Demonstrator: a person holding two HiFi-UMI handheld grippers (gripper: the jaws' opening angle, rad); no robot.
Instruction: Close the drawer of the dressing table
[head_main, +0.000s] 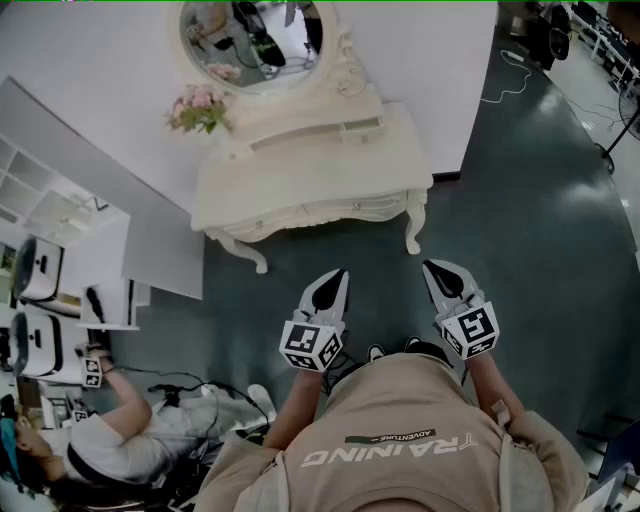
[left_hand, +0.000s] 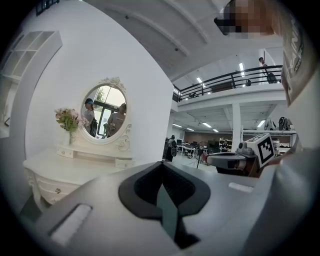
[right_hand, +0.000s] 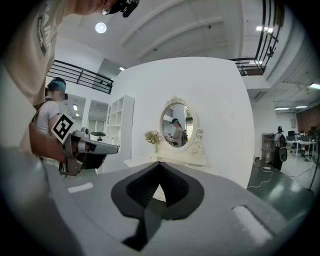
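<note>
The cream dressing table (head_main: 310, 195) stands against a white wall, a step ahead of me. It carries an oval mirror (head_main: 255, 35) and pink flowers (head_main: 200, 108). On its top shelf the small right-hand drawer (head_main: 360, 125) juts out a little; it also shows in the left gripper view (left_hand: 124, 162). My left gripper (head_main: 335, 278) and right gripper (head_main: 437, 268) hover side by side over the floor, short of the table, both shut and holding nothing. In each gripper view the jaws meet at the tip: left (left_hand: 162, 167), right (right_hand: 159, 167).
A white shelf unit (head_main: 40, 200) and a leaning grey panel (head_main: 150, 230) stand left of the table. A person (head_main: 120, 430) sits low at the left with cables around. A white cable (head_main: 510, 80) lies on the dark floor at the right.
</note>
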